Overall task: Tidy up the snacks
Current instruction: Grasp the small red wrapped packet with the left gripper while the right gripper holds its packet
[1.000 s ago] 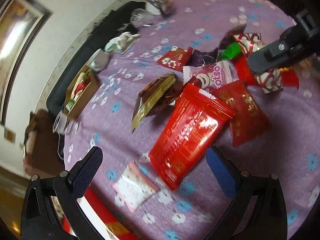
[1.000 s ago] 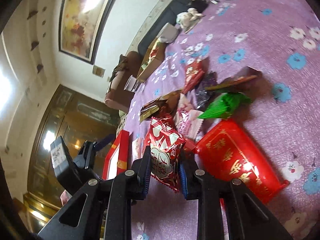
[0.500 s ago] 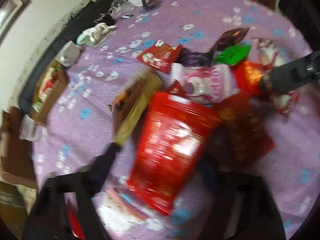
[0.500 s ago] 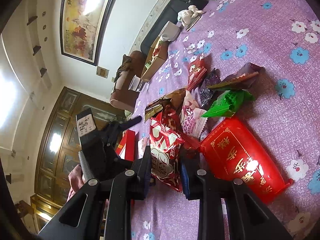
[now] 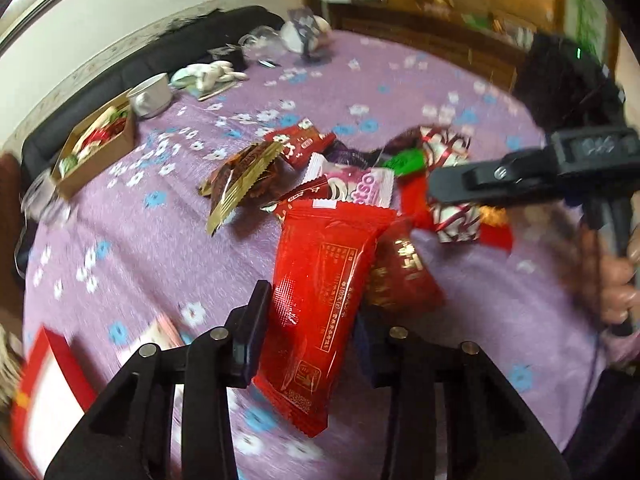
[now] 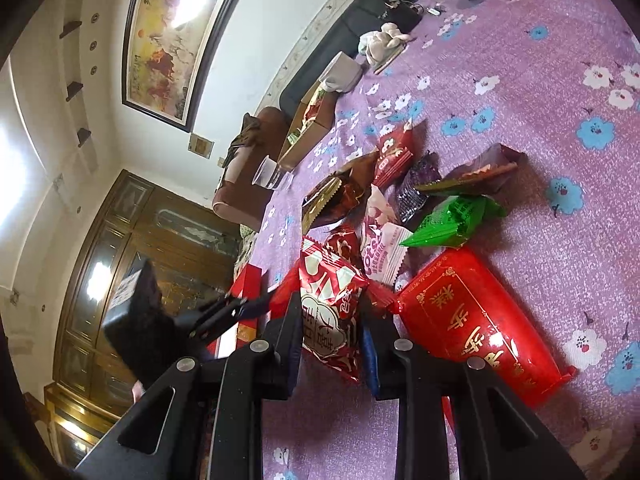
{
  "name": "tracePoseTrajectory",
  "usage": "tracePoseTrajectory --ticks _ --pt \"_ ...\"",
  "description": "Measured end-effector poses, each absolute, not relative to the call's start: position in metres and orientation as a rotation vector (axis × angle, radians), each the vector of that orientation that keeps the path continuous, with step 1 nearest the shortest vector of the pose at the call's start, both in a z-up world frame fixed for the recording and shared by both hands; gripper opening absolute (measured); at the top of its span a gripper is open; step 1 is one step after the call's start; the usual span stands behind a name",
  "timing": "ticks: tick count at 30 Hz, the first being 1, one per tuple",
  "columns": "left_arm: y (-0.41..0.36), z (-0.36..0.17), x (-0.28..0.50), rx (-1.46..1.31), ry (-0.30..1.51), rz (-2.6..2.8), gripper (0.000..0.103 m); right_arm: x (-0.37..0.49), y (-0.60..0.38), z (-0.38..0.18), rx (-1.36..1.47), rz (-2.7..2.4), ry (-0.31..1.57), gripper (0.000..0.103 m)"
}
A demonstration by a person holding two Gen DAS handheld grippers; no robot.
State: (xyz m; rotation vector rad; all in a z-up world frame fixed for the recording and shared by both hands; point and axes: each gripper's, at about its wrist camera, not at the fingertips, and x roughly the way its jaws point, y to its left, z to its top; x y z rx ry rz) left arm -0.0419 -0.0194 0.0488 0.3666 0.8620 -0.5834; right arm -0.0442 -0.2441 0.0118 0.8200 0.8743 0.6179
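My left gripper (image 5: 312,316) has its jaws closing on a long red snack packet (image 5: 324,264). Both pads press its sides, and the packet stands up off the purple flowered tablecloth (image 5: 168,248). My right gripper (image 6: 330,320) is shut on a red-and-white patterned packet (image 6: 332,308), seen from the left wrist as the black right gripper (image 5: 452,192) gripping that patterned packet (image 5: 456,216). A pile of snacks lies ahead: a big red packet with gold letters (image 6: 480,320), a green one (image 6: 456,220), a pink one (image 6: 380,248) and a brown-gold one (image 6: 332,200).
An open cardboard box (image 5: 100,156) with wrapped snacks stands at the far left by a white cup (image 5: 152,94). A red box (image 5: 48,392) and a pink sachet (image 5: 156,336) lie near the left table edge. A hand (image 5: 616,280) holds the right gripper's handle.
My left gripper went from wide open around the long red packet to gripping it, then tilted and raised it. The right gripper stayed put with its packet.
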Motion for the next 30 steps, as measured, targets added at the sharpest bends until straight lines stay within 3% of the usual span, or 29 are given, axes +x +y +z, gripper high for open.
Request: tracePoseTrajectory --ticks 8,10,11,19,30 --pt "0.029 0.069 -0.082 0.102 0.747 -0.462 0.032 -0.047 -0.238 0.019 0.758 0.602 0.842 0.027" --pt "0.048 0.075 -0.092 0.063 0.721 -0.415 0.022 -0.048 -0.234 0.021 0.732 0.604 0.831 0.027" --pt "0.057 0.078 -0.097 0.047 0.71 -0.395 0.012 -0.049 -0.232 0.022 0.721 0.607 0.826 0.027" --pt "0.119 0.094 -0.125 -0.024 0.625 -0.284 0.012 -0.051 -0.182 0.026 0.704 0.703 0.835 0.026" --pt "0.098 0.073 -0.13 0.073 0.713 -0.308 0.013 -0.055 -0.163 0.024 0.713 0.704 0.83 0.027"
